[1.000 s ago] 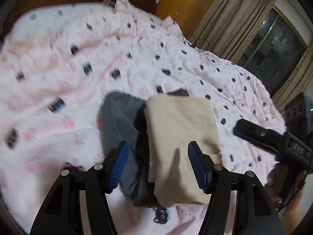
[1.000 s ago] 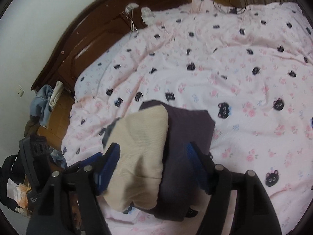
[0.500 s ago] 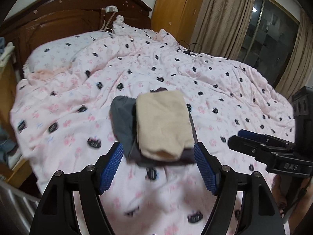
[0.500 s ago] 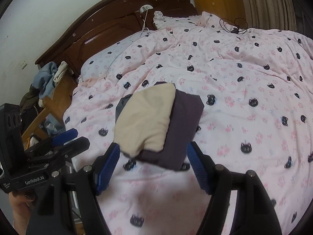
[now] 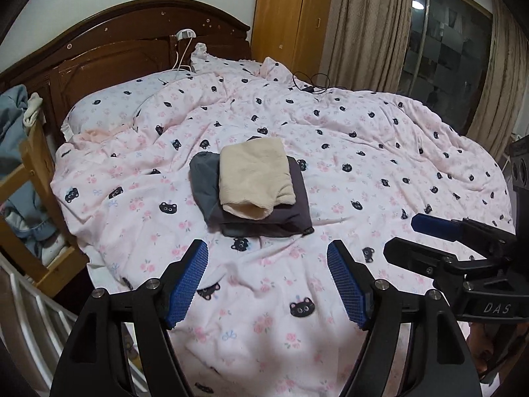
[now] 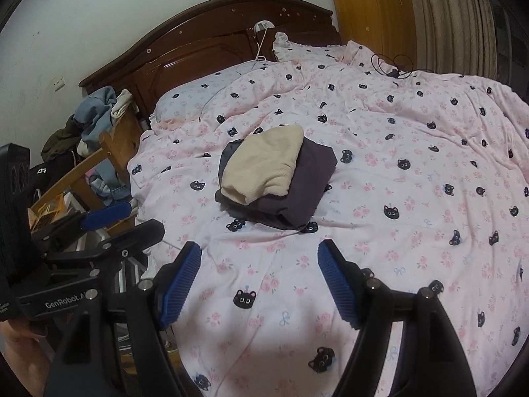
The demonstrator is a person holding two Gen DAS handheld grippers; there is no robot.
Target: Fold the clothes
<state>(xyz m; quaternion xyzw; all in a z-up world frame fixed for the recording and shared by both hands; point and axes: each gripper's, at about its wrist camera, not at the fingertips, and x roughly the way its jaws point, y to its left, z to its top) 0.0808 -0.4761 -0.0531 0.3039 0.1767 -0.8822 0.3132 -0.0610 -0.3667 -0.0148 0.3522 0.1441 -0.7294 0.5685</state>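
Stack of folded clothes (image 5: 254, 185), cream piece topmost, mid-bed (image 5: 380, 152); left gripper (image 5: 267, 284) and right gripper (image 6: 259, 281) near, fingers spread, empty.

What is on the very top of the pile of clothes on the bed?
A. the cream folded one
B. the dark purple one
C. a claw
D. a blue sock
A: the cream folded garment lies on top of the dark purple garment and the grey garment, and both claws, left claw and right claw, are open and away from the pile.
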